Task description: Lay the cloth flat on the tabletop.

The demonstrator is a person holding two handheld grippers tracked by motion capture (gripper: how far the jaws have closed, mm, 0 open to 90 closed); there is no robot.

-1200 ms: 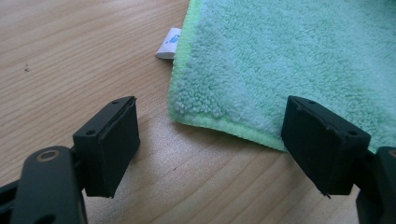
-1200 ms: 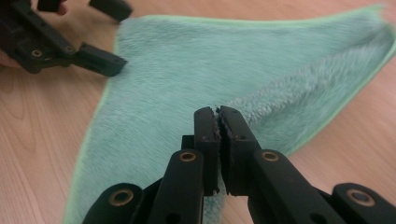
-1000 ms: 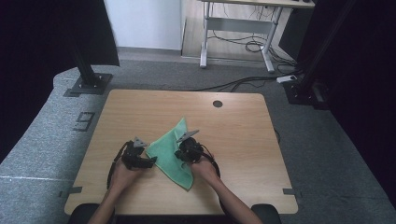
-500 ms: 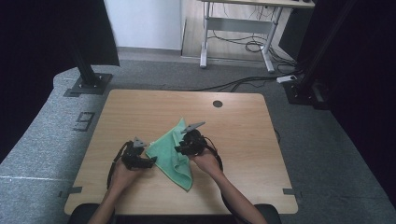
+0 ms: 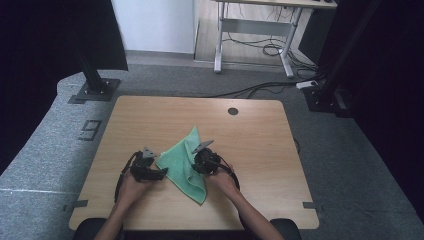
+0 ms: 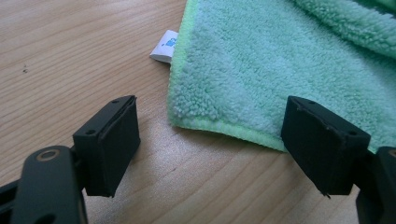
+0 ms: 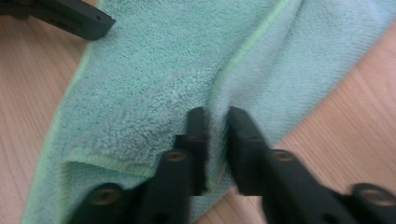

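Shifted rightward and just clamped, right gripper [image 7: 216, 140] pinching towel [image 5: 186, 162] fold; left gripper [image 6: 210, 144] wide open. Mid-fold; next, lift over.

Both handheld grippers are looking all matte black plastic. The left black two-jaw gripper [image 6: 210, 149] is showing chunky rectangular pads with worn, slightly peeling edges, a tiny screw hole near each pad's top, and a round brass-looking rivet on the near left link. The right black two-jaw gripper [image 7: 215, 140] is sporting narrower jaws with similar brassy rivets along the links. Each is wearing a grey three-cornered plate on top, with black cable looping off behind. The person's forearms are showing no sleeves.
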